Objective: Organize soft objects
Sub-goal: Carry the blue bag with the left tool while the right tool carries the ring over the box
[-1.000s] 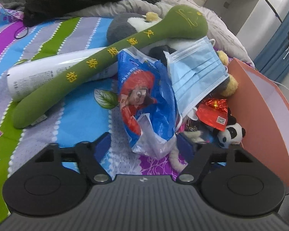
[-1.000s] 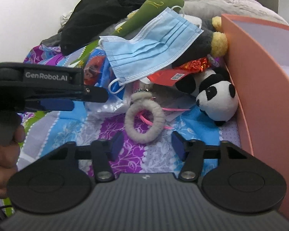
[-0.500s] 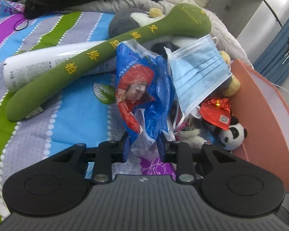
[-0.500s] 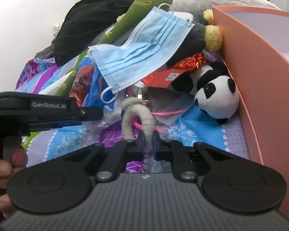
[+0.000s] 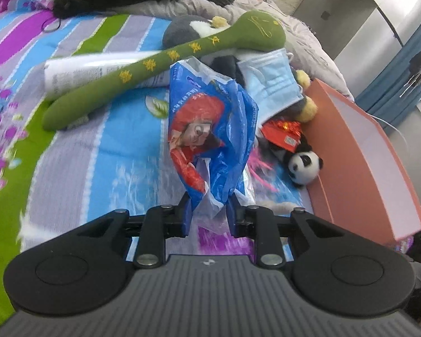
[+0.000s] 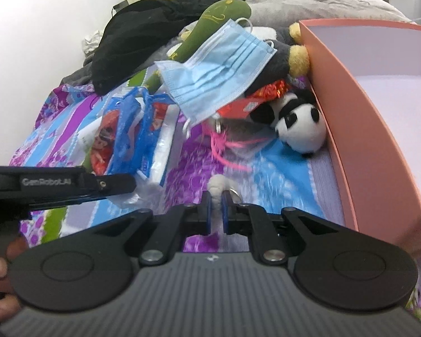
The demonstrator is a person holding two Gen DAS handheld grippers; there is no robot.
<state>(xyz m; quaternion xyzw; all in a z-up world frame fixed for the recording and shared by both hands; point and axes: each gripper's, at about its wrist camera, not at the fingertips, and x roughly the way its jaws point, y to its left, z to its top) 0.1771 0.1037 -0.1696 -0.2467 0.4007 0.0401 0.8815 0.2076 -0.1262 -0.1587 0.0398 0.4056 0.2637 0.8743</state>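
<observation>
My left gripper (image 5: 209, 210) is shut on the lower end of a blue plastic bag (image 5: 210, 129) with a red cartoon figure, lifted off the bedspread; the bag also shows in the right wrist view (image 6: 126, 137). My right gripper (image 6: 215, 210) is shut on a grey fuzzy ring (image 6: 217, 186) with a metal key ring beside it. A blue face mask (image 6: 219, 73) lies over a dark plush toy. A small panda plush (image 6: 300, 123) sits against the pink box (image 6: 350, 118). A long green plush stick (image 5: 154, 70) lies across the bed.
A white cylinder (image 5: 98, 70) lies under the green stick. A red packet (image 5: 283, 134) and pink strands (image 6: 224, 146) lie by the panda. Black clothing (image 6: 143, 33) and grey bedding are piled at the back. The left gripper's side (image 6: 56, 188) shows at the left.
Both grippers closed from open: the left on the blue bag, the right on the grey ring. Both have since lifted and pulled back, drawing their objects out of the pile.
</observation>
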